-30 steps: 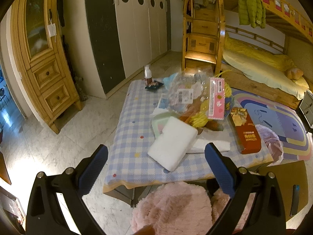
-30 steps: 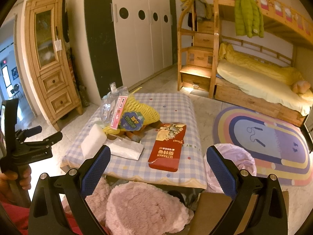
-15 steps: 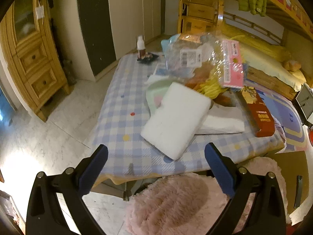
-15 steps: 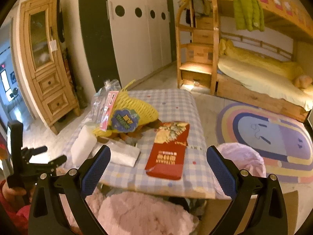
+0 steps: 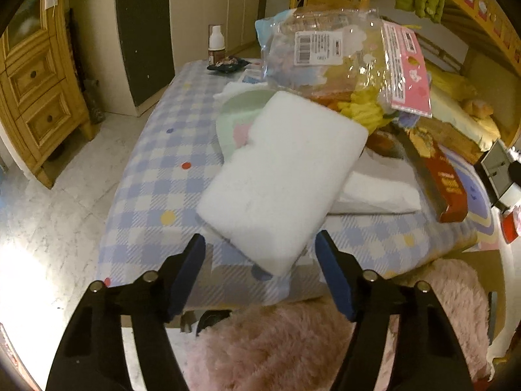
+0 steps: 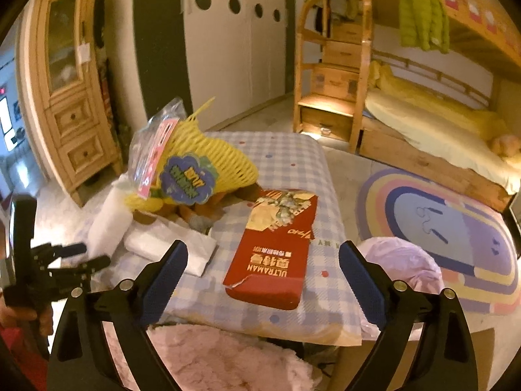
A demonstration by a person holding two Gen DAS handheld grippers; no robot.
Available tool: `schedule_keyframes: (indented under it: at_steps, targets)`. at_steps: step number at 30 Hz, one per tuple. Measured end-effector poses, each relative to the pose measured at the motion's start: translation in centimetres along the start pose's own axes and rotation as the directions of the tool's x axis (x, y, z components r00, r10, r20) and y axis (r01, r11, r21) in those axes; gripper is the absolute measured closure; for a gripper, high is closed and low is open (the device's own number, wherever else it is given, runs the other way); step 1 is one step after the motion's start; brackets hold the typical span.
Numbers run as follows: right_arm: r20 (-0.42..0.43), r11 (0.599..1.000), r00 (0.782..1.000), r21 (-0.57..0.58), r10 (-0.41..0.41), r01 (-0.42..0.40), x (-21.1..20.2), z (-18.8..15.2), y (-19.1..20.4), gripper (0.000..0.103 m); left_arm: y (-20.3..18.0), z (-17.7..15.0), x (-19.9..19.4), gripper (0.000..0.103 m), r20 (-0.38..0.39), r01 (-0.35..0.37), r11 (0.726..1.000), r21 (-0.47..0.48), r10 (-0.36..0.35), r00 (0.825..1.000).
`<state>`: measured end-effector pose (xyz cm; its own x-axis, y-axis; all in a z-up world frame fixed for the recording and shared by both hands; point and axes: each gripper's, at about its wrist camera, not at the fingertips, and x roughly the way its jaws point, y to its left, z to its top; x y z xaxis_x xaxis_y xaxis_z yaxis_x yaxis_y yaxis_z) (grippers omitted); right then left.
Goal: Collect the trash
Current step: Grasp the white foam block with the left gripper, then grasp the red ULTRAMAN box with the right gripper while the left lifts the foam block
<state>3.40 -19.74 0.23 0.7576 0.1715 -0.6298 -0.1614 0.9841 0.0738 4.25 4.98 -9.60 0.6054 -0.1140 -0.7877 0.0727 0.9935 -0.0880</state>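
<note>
A white foam block [image 5: 280, 176] lies on the checked table [image 5: 162, 176], its near corner between the fingers of my left gripper [image 5: 260, 270], which is open around it without touching. Behind it are a clear plastic bag [image 5: 329, 55], yellow netting [image 6: 208, 159] and a white wrapper [image 5: 377, 195]. A red Ultraman box [image 6: 276, 257] lies in front of my right gripper [image 6: 260, 277], which is open and empty above the table's near edge. The foam block also shows in the right wrist view [image 6: 110, 221].
A pink fluffy cushion [image 5: 276, 348] sits below the table's near edge. A pink bag [image 6: 403, 267] stands right of the table. A small bottle [image 5: 216, 45] stands at the far end. A bunk bed [image 6: 439, 123] and a wooden cabinet [image 6: 71, 97] are behind.
My left gripper has moved forward and down to the foam block and narrowed its fingers around the block's corner. My right gripper has come closer to the red box.
</note>
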Motion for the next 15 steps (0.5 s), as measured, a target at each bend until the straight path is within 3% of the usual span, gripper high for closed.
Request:
schedule_keyframes:
  at_steps: [3,5,7,11,15]
  targets:
    - [0.003,1.0,1.0,-0.024,0.003,-0.003,0.1,-0.2,0.3,0.015,0.0,0.2,-0.3,0.047,0.015,0.024,1.0,0.0,-0.024,1.0]
    - [-0.003,1.0,1.0,-0.028,0.002,-0.002,0.4,-0.3,0.4,0.027,-0.2,0.4,-0.3,0.052,0.028,0.03,1.0,0.009,-0.03,0.999]
    - [-0.02,1.0,1.0,-0.016,0.018,-0.018,0.7,-0.6,0.2,0.029,-0.3,0.3,-0.5,0.057,0.039,0.028,0.999,0.024,-0.029,0.999]
    - [-0.045,1.0,0.999,-0.021,0.014,-0.015,0.8,-1.1,0.1,0.037,-0.6,0.3,-1.9,0.062,0.081,-0.001,0.999,0.045,-0.003,0.997]
    - [-0.068,1.0,0.998,-0.031,0.002,-0.004,1.3,-1.7,-0.1,0.038,-1.3,0.1,-4.0,0.062,0.114,-0.066,0.995,0.078,0.057,0.992]
